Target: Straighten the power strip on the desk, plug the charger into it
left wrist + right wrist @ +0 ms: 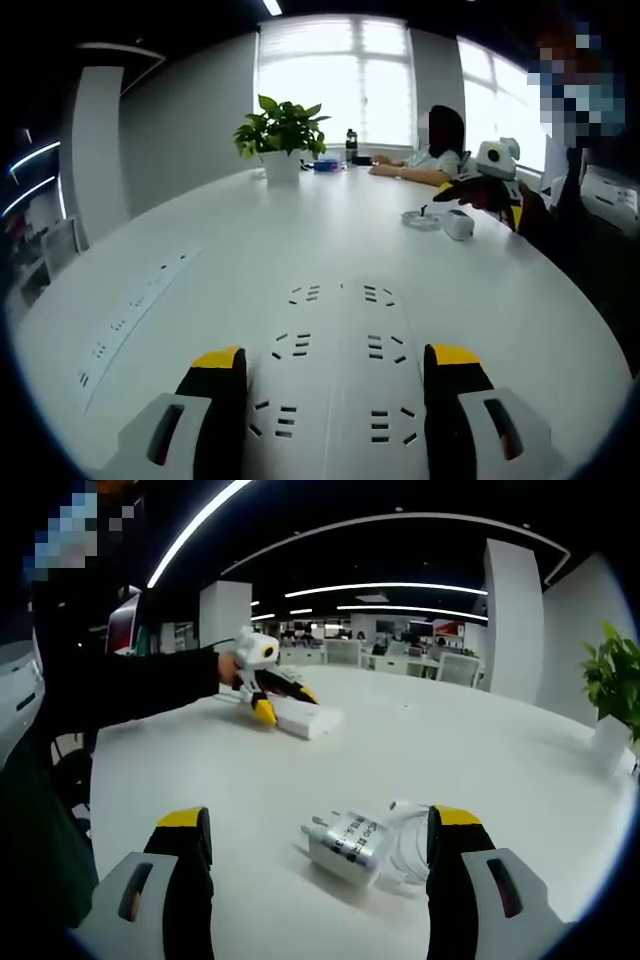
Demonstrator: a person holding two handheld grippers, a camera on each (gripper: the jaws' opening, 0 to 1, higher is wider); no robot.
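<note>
White strip (335, 370) lies between our left gripper (335, 385) jaws, long axis running near to far.
Charger (348, 846) sits between the right gripper's (320, 860) jaws; both grippers released.

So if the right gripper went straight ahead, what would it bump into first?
Most likely the white charger. It lies on the desk between the right gripper's open jaws, prongs pointing left, its white cable coiled beside it. The gripper's height above the desk is hard to judge, so it might pass over.
</note>
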